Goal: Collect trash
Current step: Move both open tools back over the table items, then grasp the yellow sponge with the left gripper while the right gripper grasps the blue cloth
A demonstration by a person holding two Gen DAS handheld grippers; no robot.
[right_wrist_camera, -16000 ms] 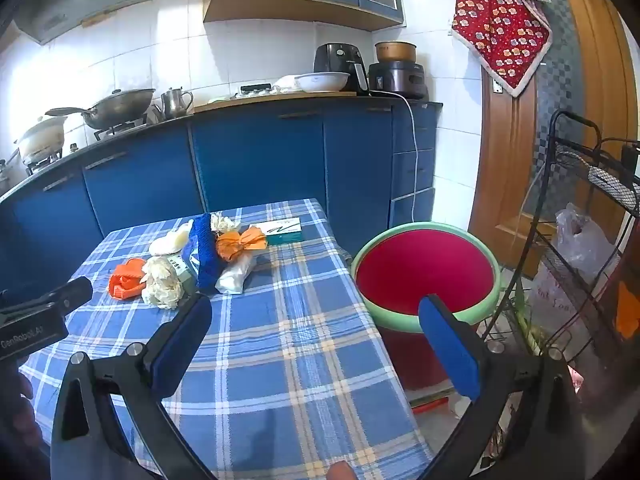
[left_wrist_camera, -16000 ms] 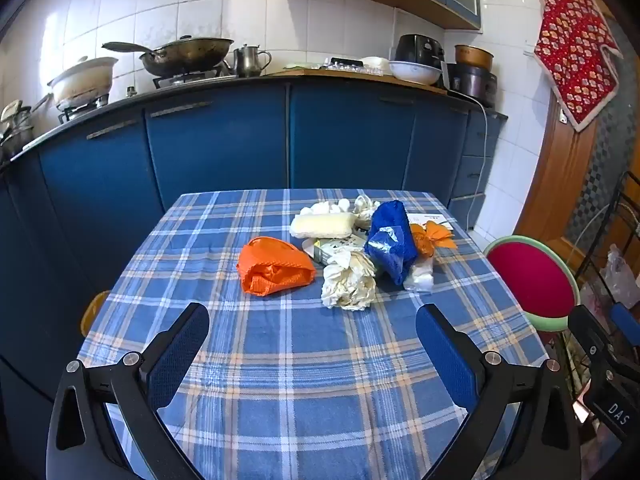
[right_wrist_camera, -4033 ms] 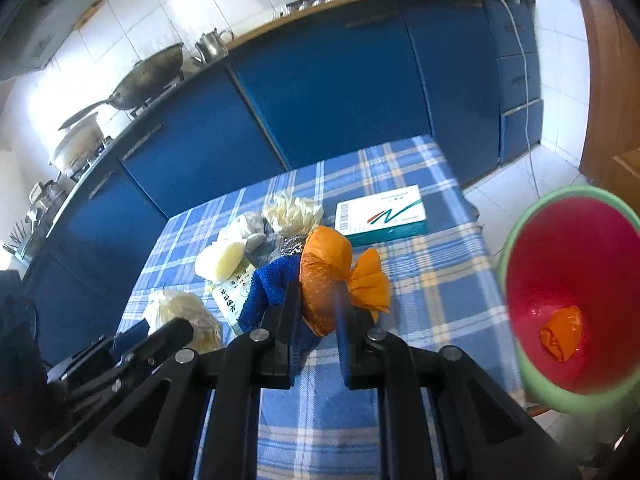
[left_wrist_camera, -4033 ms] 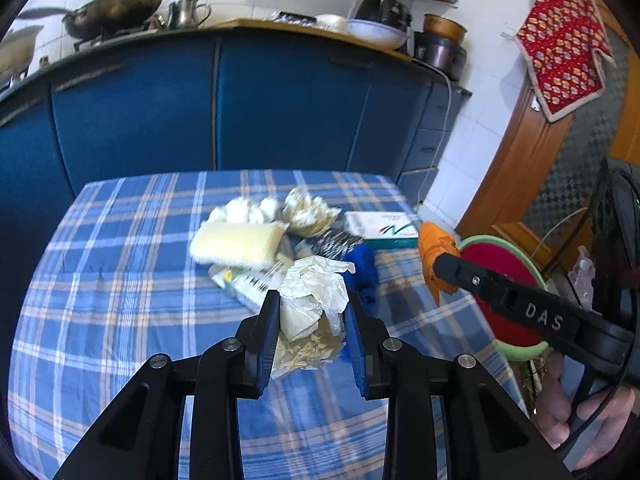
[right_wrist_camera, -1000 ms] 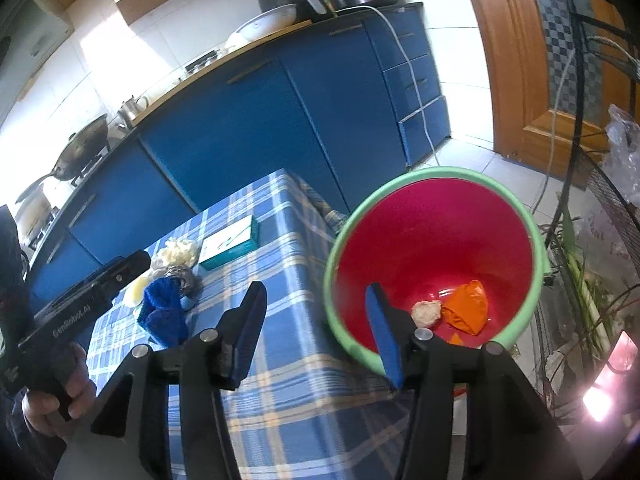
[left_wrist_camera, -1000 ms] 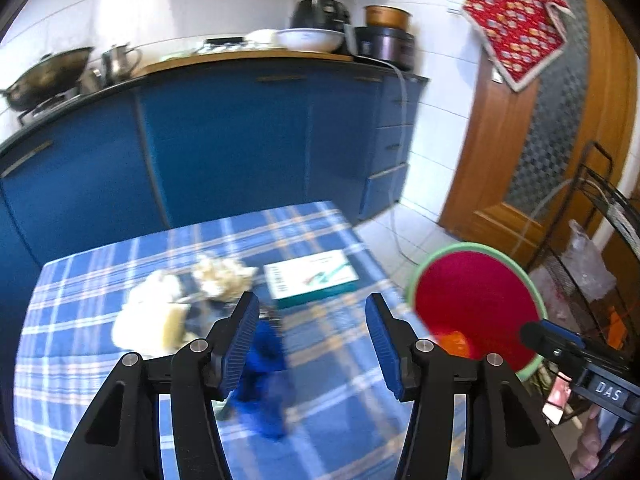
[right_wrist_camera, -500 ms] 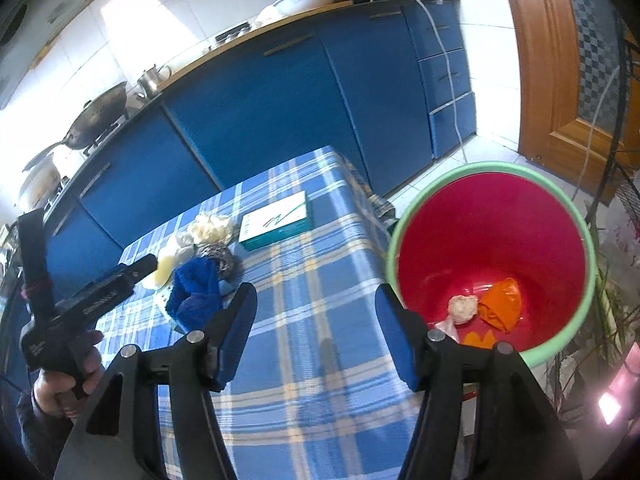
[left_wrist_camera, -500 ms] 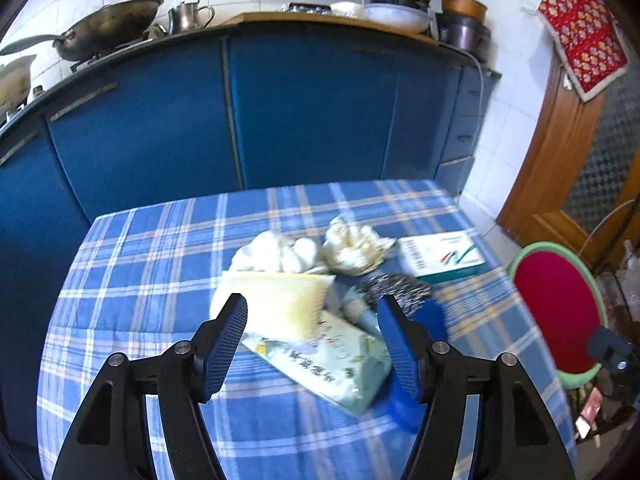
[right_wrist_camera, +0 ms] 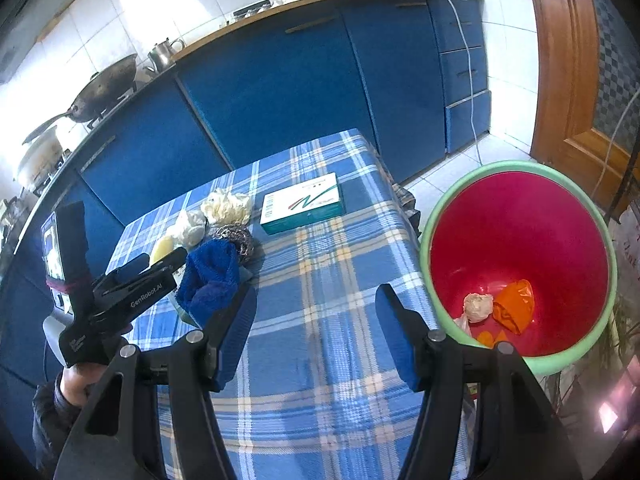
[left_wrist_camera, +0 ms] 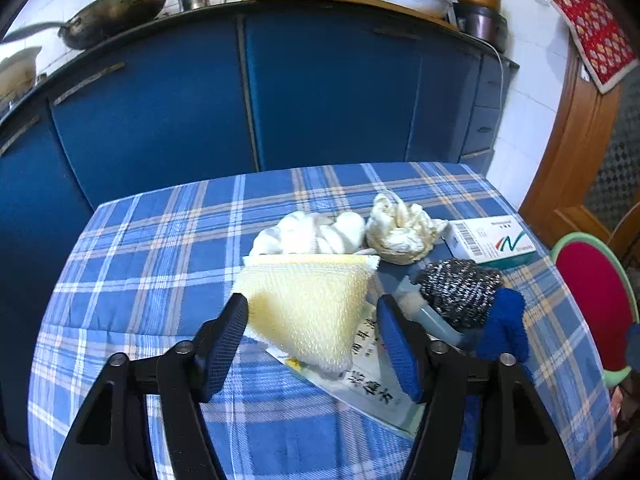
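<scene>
The left gripper (left_wrist_camera: 312, 344), its jaws just closing yet still apart, straddles the yellow sponge (left_wrist_camera: 308, 304) for pickup. At three o'clock of the right gripper (right_wrist_camera: 316, 332), empty and apart, waits the bin (right_wrist_camera: 436, 208).

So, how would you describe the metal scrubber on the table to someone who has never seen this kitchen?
Look at the table with the blue checked cloth and find the heap of rubbish on it. At the heap's right side, just in front of the white and green box, lies the metal scrubber. It is the only shiny thing there, a silver-grey ball of wire, while its neighbours are soft cloth, sponge or paper.
</scene>
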